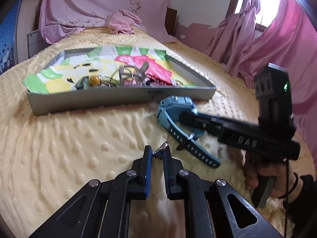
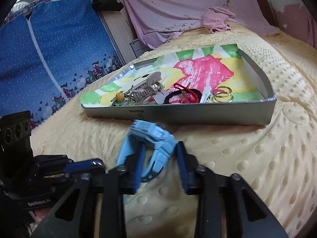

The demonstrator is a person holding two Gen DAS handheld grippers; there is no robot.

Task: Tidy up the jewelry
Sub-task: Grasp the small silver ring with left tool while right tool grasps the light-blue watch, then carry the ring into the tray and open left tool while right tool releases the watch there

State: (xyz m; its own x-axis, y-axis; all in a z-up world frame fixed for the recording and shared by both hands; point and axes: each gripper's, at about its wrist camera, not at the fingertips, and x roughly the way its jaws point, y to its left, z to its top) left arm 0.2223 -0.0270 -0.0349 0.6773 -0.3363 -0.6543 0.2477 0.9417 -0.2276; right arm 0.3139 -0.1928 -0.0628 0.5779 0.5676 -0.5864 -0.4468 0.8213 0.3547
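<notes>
Left tool (image 1: 159, 152) clamped on small silvery metal clip (image 1: 160, 150); right tool (image 2: 159, 154) pinching chunky light-blue plastic watch (image 2: 150, 138) w/ perforated strap, on bumpy yellow bed blanket (image 2: 247, 158).

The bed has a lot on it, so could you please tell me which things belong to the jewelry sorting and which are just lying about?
Belong to the job:
- grey tray with a hair claw, gold rings and red cord
- blue watch in the right tool
- small metal clip in the left tool

Just lying about:
- pink cloth
- pink curtain
- blue cover
</notes>
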